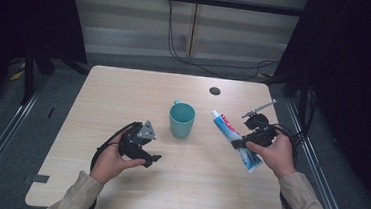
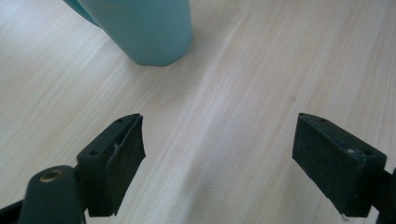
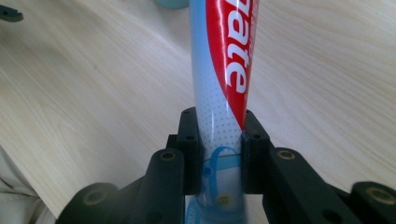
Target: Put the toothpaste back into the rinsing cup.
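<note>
A teal mug (image 1: 181,119) stands upright near the middle of the wooden table (image 1: 124,94). Its base (image 2: 149,28) shows at the top left of the left gripper view. My left gripper (image 1: 150,158) is held a little left of the mug and in front of it, jaws wide open over bare wood, nothing between the pads (image 2: 126,158). A white, blue and red toothpaste tube (image 1: 236,138) lies right of the mug, cap end towards the far side. My right gripper (image 1: 241,141) is shut on the tube (image 3: 219,107) near its flat end.
A dark round hole (image 1: 215,91) sits in the table top beyond the mug. Cables trail off both grippers; one hangs over the right table edge (image 1: 291,133). Dark frame posts and curtains flank the table.
</note>
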The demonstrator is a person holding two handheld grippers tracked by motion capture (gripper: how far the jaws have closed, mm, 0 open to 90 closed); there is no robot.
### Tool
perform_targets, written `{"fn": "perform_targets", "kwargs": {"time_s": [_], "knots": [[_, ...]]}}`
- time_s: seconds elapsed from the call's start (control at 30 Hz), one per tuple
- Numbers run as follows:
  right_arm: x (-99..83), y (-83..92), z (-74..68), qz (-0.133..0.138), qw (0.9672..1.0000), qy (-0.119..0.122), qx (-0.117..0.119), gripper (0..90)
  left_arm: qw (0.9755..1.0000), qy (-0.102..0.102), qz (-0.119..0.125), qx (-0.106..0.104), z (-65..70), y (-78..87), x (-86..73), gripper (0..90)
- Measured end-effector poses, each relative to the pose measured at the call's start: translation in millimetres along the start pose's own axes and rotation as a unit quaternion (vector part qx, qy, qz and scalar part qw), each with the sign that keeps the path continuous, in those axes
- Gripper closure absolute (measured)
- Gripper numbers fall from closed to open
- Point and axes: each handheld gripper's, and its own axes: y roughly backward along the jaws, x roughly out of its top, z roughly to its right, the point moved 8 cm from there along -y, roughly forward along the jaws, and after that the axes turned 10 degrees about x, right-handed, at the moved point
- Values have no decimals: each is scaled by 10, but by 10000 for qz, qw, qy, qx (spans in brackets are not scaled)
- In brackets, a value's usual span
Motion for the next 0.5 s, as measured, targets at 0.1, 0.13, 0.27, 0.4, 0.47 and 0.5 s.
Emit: {"fn": "perform_targets", "kwargs": {"time_s": [0.1, 0.13, 0.27, 0.4, 0.47, 0.5], "knots": [[17, -16, -35, -42, 9999, 86, 44, 749, 9999, -139, -1, 65, -24, 25, 36, 165], [21, -20, -45, -64, 9999, 111, 67, 749, 9998, -192, -12, 86, -33, 32, 44, 165], [46, -28, -92, -84, 9998, 161, 106, 749, 9992, -350, 50, 160, -80, 61, 93, 165], [69, -37, -132, -75, 9996, 187, 179, 749, 9991, -380, 23, 191, -115, 79, 129, 165], [76, -48, -151, -103, 9995, 217, 185, 749, 9990, -406, 38, 180, -108, 88, 159, 165], [78, -53, -163, -117, 9995, 236, 191, 749, 9989, -432, 43, 181, -106, 90, 169, 165]]}}
